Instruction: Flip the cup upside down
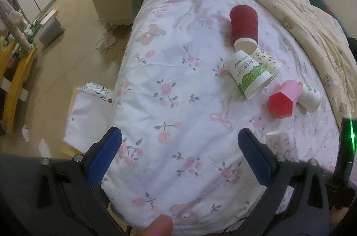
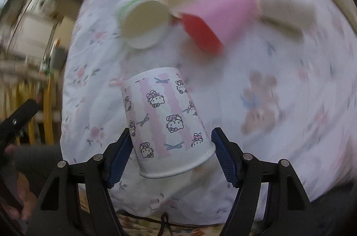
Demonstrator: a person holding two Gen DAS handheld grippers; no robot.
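A white paper cup with pink stripes and cat prints [image 2: 165,120] sits between the blue pads of my right gripper [image 2: 171,153], base pointing away, rim towards the camera, tilted. The jaws are closed on its sides and it hangs above the flowered bed sheet [image 2: 279,71]. The background is motion-blurred. The same cup shows in the left wrist view [image 1: 283,142] behind the right finger. My left gripper [image 1: 178,144] is open and empty over the near end of the bed [image 1: 178,71].
Several cups lie on their sides mid-bed: a dark red ribbed cup [image 1: 244,24], a green-printed paper cup [image 1: 250,75], a pink and red cup [image 1: 283,100], a small white cup [image 1: 310,97]. A cream quilt [image 1: 290,2] covers the far right. The floor [image 1: 78,46] lies left.
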